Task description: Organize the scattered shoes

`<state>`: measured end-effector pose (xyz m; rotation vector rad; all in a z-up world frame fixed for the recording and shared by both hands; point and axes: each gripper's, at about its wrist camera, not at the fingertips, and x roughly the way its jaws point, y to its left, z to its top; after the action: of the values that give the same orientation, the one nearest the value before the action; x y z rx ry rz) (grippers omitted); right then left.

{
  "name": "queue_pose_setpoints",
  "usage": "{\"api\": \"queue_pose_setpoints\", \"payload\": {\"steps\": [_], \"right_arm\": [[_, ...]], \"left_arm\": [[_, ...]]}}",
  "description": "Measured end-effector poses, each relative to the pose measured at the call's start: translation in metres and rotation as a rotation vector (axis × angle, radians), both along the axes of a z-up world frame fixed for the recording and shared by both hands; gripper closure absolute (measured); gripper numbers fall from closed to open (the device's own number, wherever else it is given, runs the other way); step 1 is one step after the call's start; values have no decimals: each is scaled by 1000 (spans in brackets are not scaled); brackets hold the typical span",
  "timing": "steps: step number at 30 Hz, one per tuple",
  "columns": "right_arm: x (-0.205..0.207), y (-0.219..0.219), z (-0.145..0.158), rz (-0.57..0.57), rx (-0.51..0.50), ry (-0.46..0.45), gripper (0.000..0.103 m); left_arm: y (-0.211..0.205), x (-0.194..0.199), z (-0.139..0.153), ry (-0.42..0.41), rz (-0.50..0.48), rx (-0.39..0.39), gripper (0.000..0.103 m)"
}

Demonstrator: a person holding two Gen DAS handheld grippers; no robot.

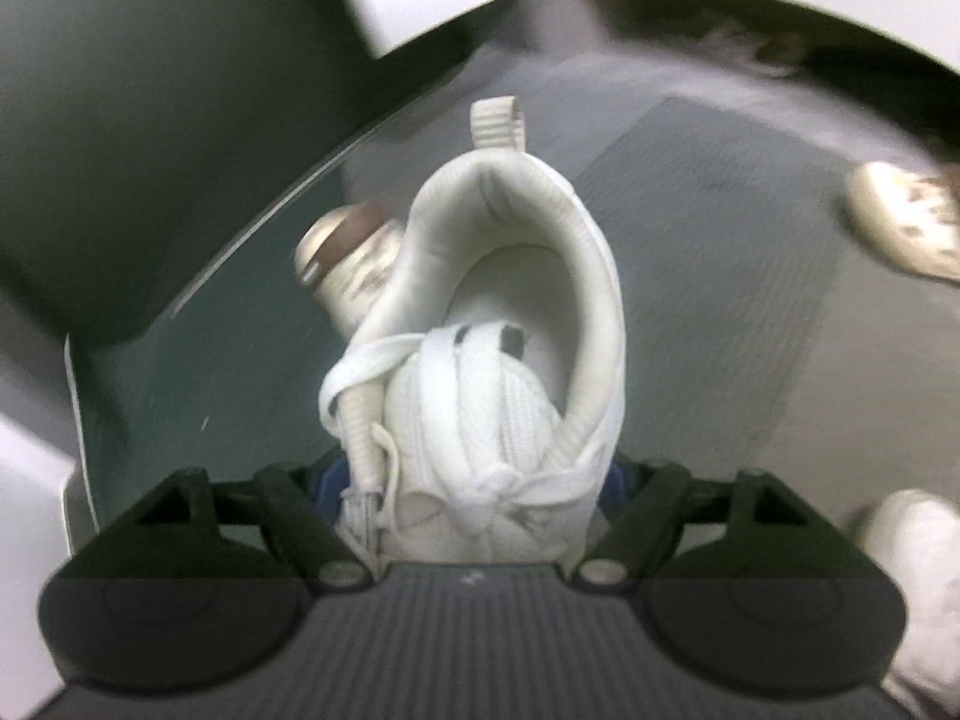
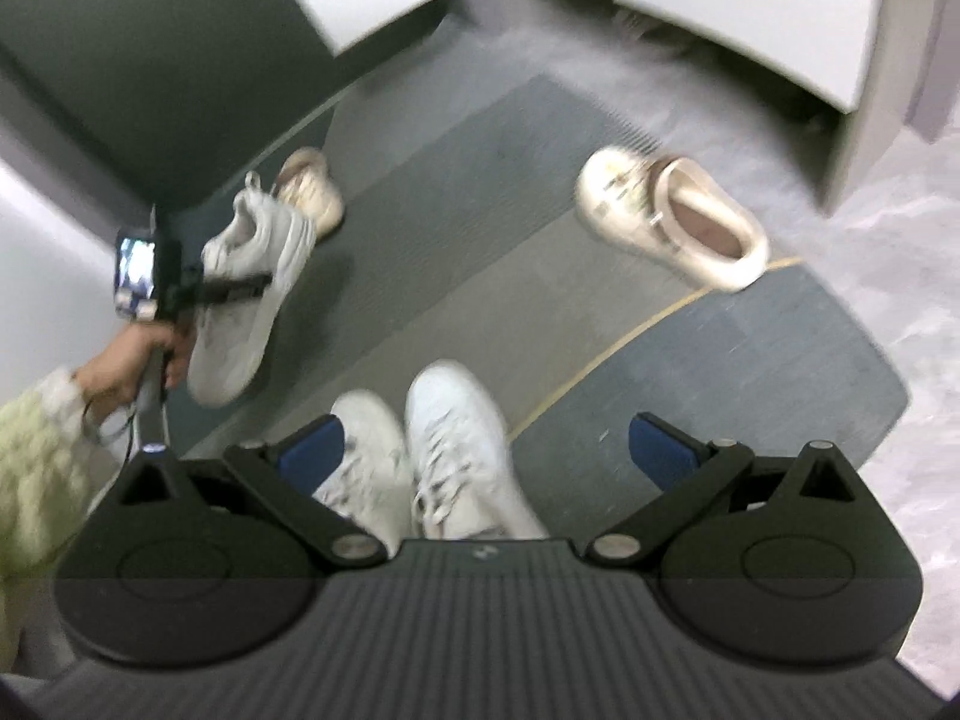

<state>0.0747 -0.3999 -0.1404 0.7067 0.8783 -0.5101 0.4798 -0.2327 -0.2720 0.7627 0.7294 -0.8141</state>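
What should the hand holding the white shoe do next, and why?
Probably carry the white sneaker, clamped in the left gripper, toward the cream shoe by the wall and set it down; it hangs off the mat, and that shoe lies just ahead.

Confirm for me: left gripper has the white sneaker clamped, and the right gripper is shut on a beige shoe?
Not quite. The left gripper does clamp the white sneaker, but the right wrist view shows the right gripper open and empty; the beige shoe lies apart on the mat.
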Motion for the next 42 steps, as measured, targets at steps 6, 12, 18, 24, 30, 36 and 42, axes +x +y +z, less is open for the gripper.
{"api": "queue_pose_setpoints", "payload": {"steps": [6,12,18,24,30,36,42], "right_arm": [[-38,-9,39,-96,-24,-140,0],[-92,-7,68,-108,-76,-196,0],[-158,-24,67,-170,-52,-202,0],[-201,-43,56,-205,-46,-202,0],[-219,-51,33,-177,-23,-166,0],[-225,-39,17,-106,-26,-96,0],[-228,-34,6,-115,-21,-56,0]], "left_arm": [[-47,-96,40,-21,-194,-21,25],[-100,-212,42,-4,-408,-12,25],[-161,-310,8,43,-546,10,25],[-203,-385,-43,89,-653,66,24],[-224,-434,-111,159,-702,128,25],[-222,-457,-162,165,-712,160,24],[-215,-470,-160,106,-692,165,18]]}}
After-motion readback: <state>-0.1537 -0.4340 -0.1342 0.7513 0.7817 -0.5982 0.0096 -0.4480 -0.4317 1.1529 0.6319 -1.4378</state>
